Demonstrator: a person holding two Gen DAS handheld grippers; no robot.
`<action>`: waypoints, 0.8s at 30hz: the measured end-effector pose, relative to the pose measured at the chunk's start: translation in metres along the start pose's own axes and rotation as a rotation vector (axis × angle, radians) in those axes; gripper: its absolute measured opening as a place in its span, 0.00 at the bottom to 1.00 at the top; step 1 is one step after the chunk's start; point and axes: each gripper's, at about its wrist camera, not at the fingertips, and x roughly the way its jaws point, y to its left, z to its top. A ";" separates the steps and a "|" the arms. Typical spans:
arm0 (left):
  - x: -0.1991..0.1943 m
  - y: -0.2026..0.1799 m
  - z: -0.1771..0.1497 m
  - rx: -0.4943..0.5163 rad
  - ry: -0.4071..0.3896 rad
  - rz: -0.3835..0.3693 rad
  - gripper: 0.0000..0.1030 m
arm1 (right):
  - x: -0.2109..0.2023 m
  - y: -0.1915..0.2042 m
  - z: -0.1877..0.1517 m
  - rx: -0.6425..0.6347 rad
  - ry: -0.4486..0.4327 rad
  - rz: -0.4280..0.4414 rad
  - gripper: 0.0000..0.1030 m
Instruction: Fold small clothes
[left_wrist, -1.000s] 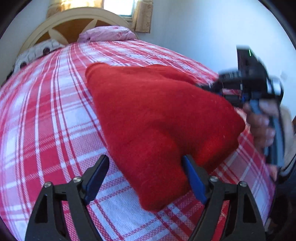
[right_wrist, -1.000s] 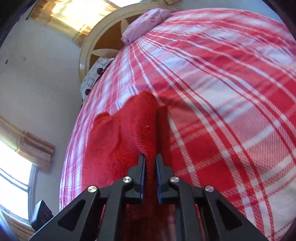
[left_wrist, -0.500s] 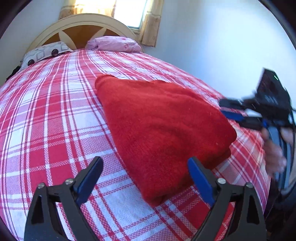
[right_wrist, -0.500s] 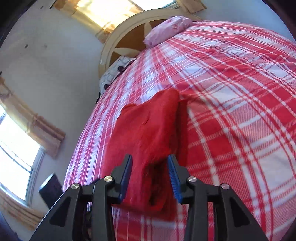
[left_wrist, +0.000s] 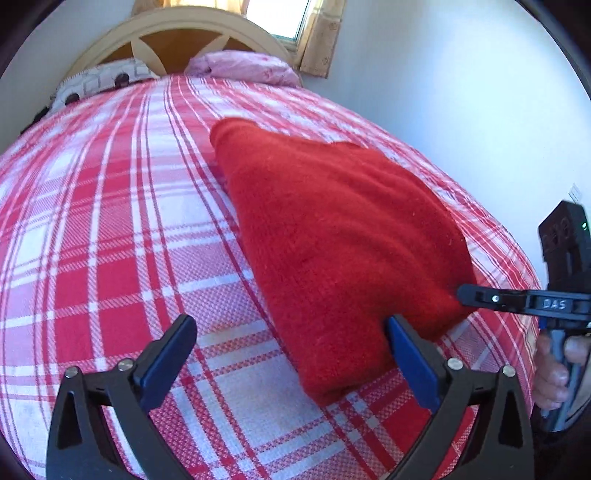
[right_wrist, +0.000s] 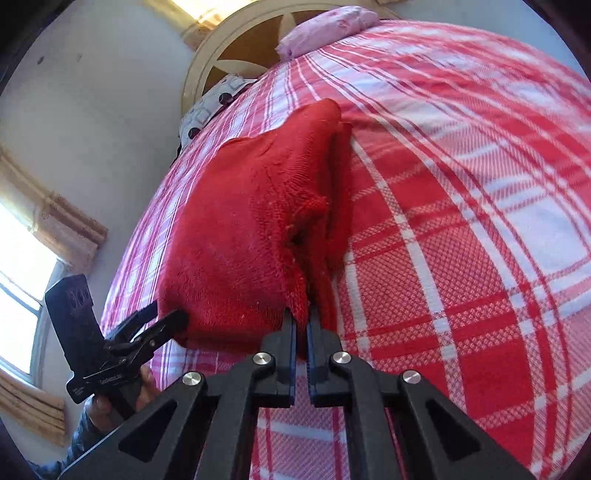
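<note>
While the plaid bedspread (left_wrist: 110, 229) spreads wide, the folded red sweater (left_wrist: 332, 236) lies on it with its long axis running from the near edge toward the headboard (left_wrist: 177, 33). Clamped on the sweater's near corner, the right gripper (right_wrist: 300, 325) has its jaws together on the knit. Beside the opposite near corner, the left gripper (left_wrist: 291, 354) stands wide apart, holding nothing.

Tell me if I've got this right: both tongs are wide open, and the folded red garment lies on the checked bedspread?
Not quite. Only the left tongs are wide open; the right tongs are pinched shut on the red garment's near edge, as the right wrist view shows. The garment does lie on the checked bedspread.
</note>
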 end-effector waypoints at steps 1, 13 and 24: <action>0.001 0.001 0.000 -0.005 0.006 -0.003 1.00 | 0.000 0.002 0.000 -0.007 0.001 -0.005 0.03; 0.001 -0.001 -0.002 -0.014 0.017 0.010 1.00 | -0.031 0.087 0.041 -0.301 -0.184 -0.112 0.29; 0.002 0.000 -0.003 -0.009 0.022 0.012 1.00 | 0.045 0.077 0.027 -0.452 -0.054 -0.244 0.29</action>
